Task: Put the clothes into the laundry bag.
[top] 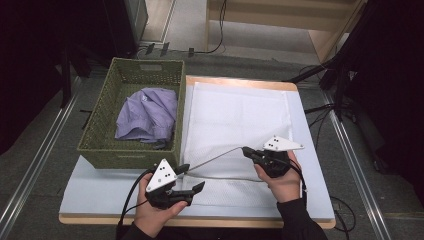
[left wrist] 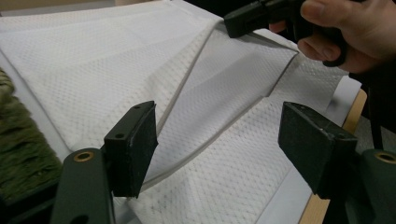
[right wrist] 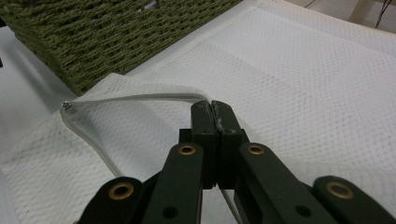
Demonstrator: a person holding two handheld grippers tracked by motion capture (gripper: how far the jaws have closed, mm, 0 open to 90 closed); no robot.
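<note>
A: Your right gripper (top: 248, 152) is clamped tight on the zipper edge of the white mesh laundry bag (top: 235, 117), and you hold that edge lifted a little off the cloth. The bag lies flat across the table (top: 310, 165), just beside the green wicker basket (top: 107, 150).

B: And my left gripper (top: 192, 177)?

A: Its jaws stand apart with nothing between them. In the left gripper view the pads (left wrist: 133, 147) frame the bag's open slit without touching the mesh. You hold it near the front edge of the table, jaws pointing toward the right one.

B: So which step am I on?

A: I judge you are opening the bag's mouth: 1 side is pinned, the other lip is free. The purple shirt (top: 149, 114) sits crumpled in the basket, untouched.

B: What does the next move call for?

A: Probably bring the left jaws down onto the loose lower lip of the slit, close on only 1 layer of mesh, then pull your 2 hands apart to widen the mouth. Keep the right hand steady so the zipper edge stays taut, and watch that thin mesh does not slip from the pads
</note>
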